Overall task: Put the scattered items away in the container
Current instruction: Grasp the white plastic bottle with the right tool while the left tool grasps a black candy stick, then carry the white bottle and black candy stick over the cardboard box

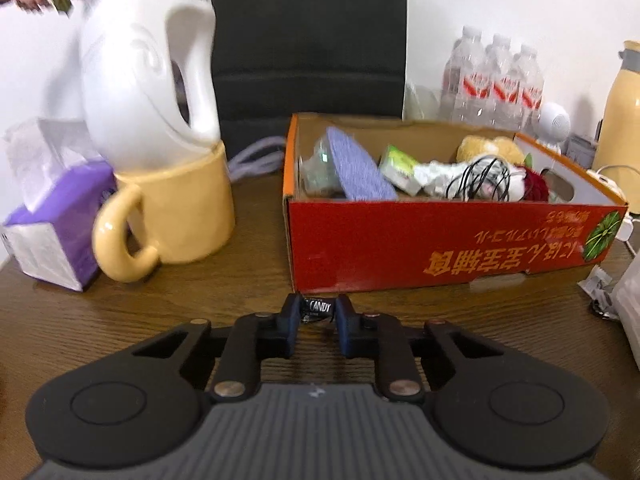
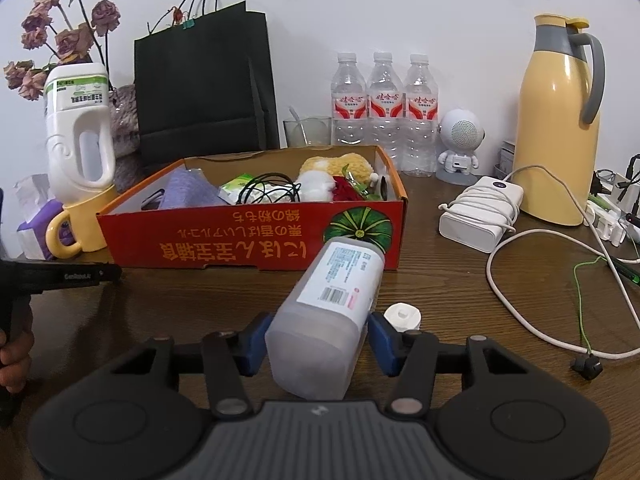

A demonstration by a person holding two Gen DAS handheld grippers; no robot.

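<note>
Brown wooden worktop (image 1: 200, 304) up against a white wall, seen first from the left wrist. Left gripper (image 1: 318, 310) low over the wood, jaws closed on a small black candy packet (image 1: 317, 307), pinched at both sides. Light and crinkly by the look of it, easy to crush, so a soft squeeze seems enough. Red cardboard box (image 1: 440, 248) right behind the packet, already half full with a purple sponge (image 1: 360, 168), a tangle of black wire (image 1: 480, 180) and a yellow plush toy (image 1: 492, 148). Yellow mug (image 1: 180, 216) with a white jug (image 1: 148, 92) sitting on top, off to the left, beside a purple tissue pack (image 1: 52, 232). Open room straight ahead, but a tall front wall on the box to get over.

Next, the right wrist view. Right gripper (image 2: 318, 336) with jaws around a cloudy plastic bottle (image 2: 328, 304) lying on its side; blue pads close at both flanks, pressing or not is hard to tell. Smooth and round, so likely slippery, and rather stiff; best held across the wide middle. White cap (image 2: 402, 316) just beside it on the wood. Far end of the bottle close to the box's front wall. White charger (image 2: 480, 216) with a looping cable (image 2: 540, 320) off to the right, easy to snag. Yellow flask (image 2: 560, 128) and three water bottles (image 2: 384, 108) well back by the wall.
</note>
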